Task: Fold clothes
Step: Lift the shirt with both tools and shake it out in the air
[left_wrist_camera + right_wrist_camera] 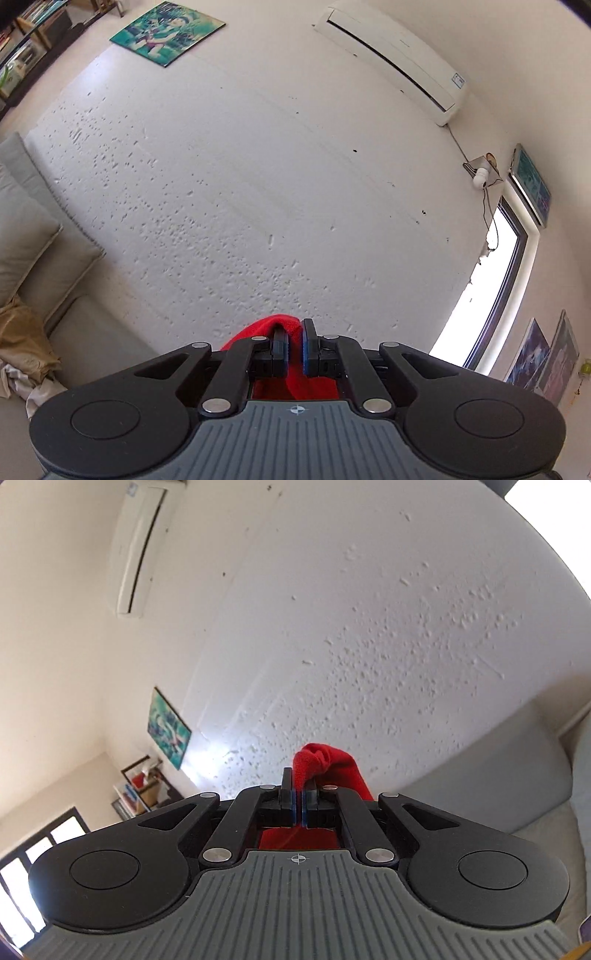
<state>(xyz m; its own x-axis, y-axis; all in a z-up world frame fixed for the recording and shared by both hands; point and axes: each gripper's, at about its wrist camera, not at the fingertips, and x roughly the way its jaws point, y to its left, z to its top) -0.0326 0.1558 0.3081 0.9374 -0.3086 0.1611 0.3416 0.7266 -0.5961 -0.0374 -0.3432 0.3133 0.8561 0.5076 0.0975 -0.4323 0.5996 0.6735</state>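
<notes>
Both grippers point up toward the ceiling. My left gripper (294, 334) is shut on a red garment (258, 332); the cloth bunches over the left finger and hangs down below the jaws. My right gripper (297, 788) is shut on the same kind of red cloth (325, 760), which sticks up past the right finger and drapes under the jaws. The rest of the garment is hidden below both grippers.
A grey sofa with cushions (22, 229) and a pile of beige clothes (22, 350) lie at the left. A sofa arm (498, 771) is at the right. An air conditioner (391, 55), posters (166, 29) and a bright window (484, 295) line the walls.
</notes>
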